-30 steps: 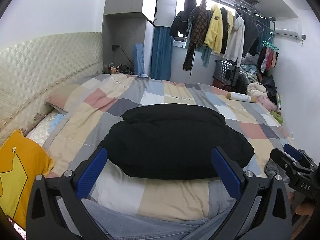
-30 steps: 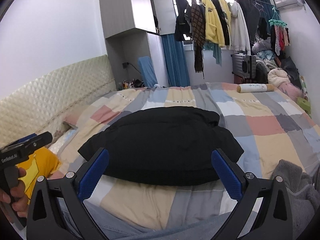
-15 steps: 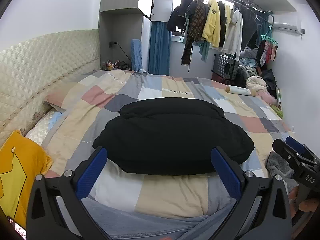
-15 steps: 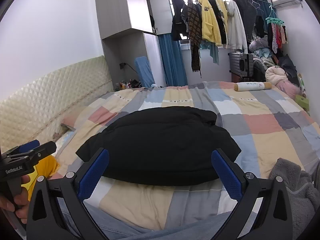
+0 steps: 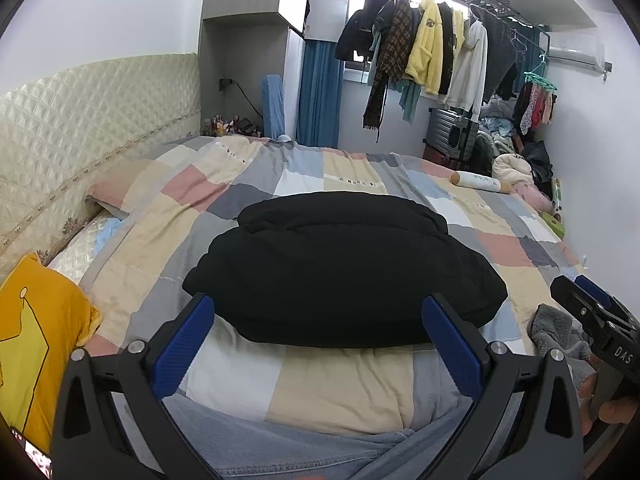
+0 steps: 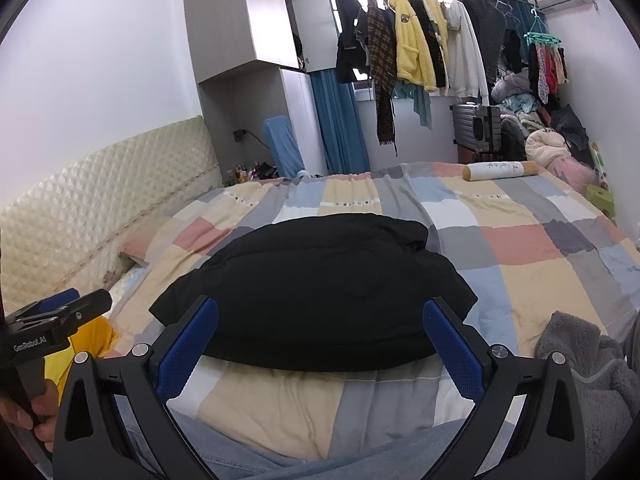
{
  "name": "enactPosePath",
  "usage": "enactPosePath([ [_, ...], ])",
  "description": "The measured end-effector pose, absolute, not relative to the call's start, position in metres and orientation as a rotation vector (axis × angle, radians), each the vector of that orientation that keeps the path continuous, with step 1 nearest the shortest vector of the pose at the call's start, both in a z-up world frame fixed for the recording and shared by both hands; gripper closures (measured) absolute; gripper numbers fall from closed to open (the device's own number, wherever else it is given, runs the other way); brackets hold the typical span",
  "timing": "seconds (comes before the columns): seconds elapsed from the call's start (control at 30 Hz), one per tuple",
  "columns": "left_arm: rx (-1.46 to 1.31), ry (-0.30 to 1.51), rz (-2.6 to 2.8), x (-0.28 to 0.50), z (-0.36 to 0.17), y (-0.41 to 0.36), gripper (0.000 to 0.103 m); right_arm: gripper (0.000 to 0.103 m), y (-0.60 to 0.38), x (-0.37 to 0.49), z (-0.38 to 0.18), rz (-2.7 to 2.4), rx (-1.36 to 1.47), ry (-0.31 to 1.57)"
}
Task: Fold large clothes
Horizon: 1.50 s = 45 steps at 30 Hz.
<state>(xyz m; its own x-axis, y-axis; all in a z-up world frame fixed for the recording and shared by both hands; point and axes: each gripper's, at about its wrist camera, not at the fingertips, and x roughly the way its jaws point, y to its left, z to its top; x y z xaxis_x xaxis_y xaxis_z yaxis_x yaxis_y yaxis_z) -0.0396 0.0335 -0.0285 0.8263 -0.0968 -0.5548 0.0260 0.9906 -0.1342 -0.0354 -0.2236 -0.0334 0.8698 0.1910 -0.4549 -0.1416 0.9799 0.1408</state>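
Note:
A black garment (image 5: 344,268) lies folded in a thick bundle on the checked bedspread (image 5: 336,384); it also shows in the right wrist view (image 6: 320,292). My left gripper (image 5: 320,332) is open and empty, held short of the bundle's near edge. My right gripper (image 6: 320,336) is open and empty, also in front of the near edge. The right gripper shows at the right edge of the left wrist view (image 5: 596,320), and the left gripper at the left edge of the right wrist view (image 6: 52,320).
A yellow pillow (image 5: 36,344) lies at the left, a grey fleece garment (image 6: 588,364) at the right. A rolled cylinder (image 6: 500,170) lies at the bed's far side. Clothes hang on a rack (image 5: 424,52) behind. A padded headboard (image 5: 80,120) runs along the left.
Both grippers have tilted up and drawn back slightly, so the black bundle sits lower in both views. Both stay open. The garment has not moved.

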Motion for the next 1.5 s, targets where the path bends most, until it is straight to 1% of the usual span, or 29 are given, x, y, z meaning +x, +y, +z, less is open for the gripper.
enactPosePath([
  [1.5,-0.122,0.608,-0.091,-0.046,-0.028,0.023,0.000,0.000,-0.227,-0.042,-0.042,0.156,0.106,0.498],
])
